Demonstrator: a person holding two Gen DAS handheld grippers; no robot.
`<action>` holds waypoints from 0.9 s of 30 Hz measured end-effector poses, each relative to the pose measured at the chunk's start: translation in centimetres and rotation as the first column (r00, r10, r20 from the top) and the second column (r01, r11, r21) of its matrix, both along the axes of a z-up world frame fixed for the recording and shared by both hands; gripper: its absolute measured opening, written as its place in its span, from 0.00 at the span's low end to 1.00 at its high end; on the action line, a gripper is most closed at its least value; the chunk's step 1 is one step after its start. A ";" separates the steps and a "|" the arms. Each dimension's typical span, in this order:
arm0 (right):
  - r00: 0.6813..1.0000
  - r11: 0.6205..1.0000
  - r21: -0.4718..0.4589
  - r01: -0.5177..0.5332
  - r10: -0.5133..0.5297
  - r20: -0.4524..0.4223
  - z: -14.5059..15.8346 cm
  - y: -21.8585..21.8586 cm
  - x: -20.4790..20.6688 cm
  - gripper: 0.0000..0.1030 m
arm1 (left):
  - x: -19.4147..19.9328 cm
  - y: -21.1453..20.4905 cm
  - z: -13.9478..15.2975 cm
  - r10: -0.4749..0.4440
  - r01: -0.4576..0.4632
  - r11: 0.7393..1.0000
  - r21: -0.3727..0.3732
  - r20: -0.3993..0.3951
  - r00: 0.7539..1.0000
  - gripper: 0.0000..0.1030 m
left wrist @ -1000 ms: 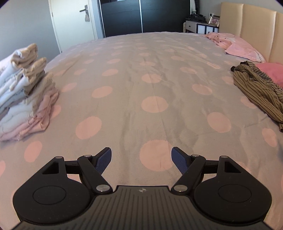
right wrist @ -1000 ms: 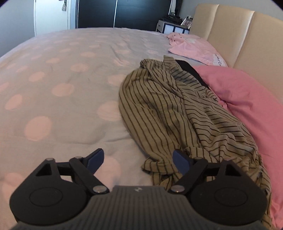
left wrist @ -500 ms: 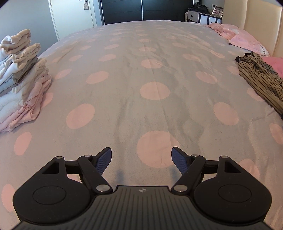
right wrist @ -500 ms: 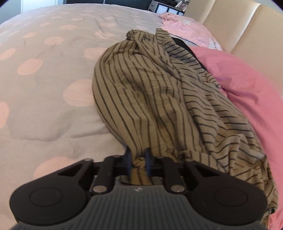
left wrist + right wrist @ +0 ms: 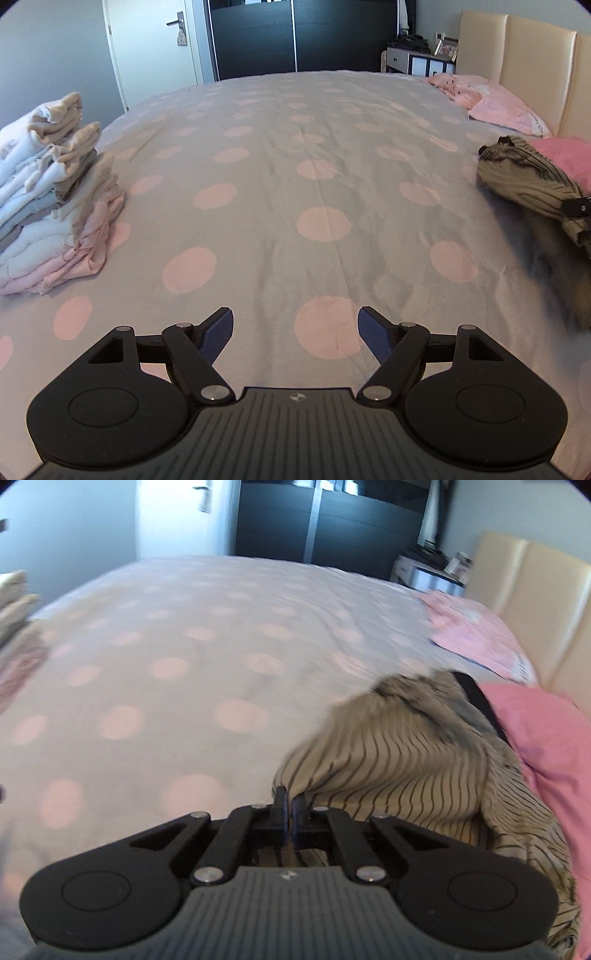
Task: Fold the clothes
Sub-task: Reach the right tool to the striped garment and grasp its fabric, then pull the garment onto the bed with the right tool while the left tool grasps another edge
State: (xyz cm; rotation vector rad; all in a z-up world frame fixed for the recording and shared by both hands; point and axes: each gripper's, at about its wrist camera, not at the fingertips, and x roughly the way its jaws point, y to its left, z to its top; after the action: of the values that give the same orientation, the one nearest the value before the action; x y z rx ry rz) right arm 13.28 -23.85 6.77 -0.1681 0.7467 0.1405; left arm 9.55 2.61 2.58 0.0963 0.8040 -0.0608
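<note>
The right gripper (image 5: pixel 288 808) was clamped on an edge of the striped garment (image 5: pixel 406 760), bunched beside the pink pillow (image 5: pixel 546 731). The left gripper (image 5: pixel 295 334) was held apart over the spotted bedcover (image 5: pixel 295 166). The cloth was judged soft, light and limp; a second edge should be taken.

1. The striped garment (image 5: pixel 406 771) is smeared by blur in the right wrist view, worst along its far edge; its lower part runs off the frame's right and bottom edges.
2. The cloth pinched in the right gripper (image 5: pixel 288 808) disappears behind the gripper's black body, so how much is caught cannot be told.
3. In the left wrist view the same garment (image 5: pixel 528 184) is cut off by the right edge, and the part hanging below it is a dark blur.
4. The stack of folded clothes (image 5: pixel 55 199) is cut off at the left edge.
5. The items on the bedside table (image 5: pixel 421 51) are too small to tell.
</note>
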 end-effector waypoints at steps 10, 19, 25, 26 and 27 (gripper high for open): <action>0.952 0.938 0.187 -0.293 0.304 -0.031 3.2 11.3 -10.2 0.02 | -3.6 4.3 2.8 0.053 -0.052 0.999 -0.013 0.063 0.997 0.72; 0.814 0.802 0.327 -0.500 0.564 -0.139 3.8 15.7 -21.0 0.03 | -6.4 6.2 4.1 0.001 -0.002 1.000 0.010 0.095 0.995 0.72; 0.814 0.840 0.289 -0.460 0.528 -0.242 1.0 13.8 -22.4 0.24 | -6.8 4.8 3.7 -0.093 0.092 0.996 0.023 0.080 0.992 0.72; 0.818 0.846 0.287 -0.449 0.519 -0.249 0.9 13.4 -22.1 0.30 | -6.7 4.6 3.6 -0.104 0.103 0.994 0.020 0.075 0.992 0.72; 0.822 0.851 0.284 -0.441 0.510 -0.253 0.8 12.8 -21.9 0.32 | -6.6 4.5 3.4 -0.113 0.112 0.994 0.015 0.072 0.991 0.72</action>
State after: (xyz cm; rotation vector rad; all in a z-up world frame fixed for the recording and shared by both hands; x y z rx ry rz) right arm -8.62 -11.03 7.61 -0.1261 0.9981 0.7460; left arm 2.91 7.12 6.00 0.1539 0.7258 -0.1586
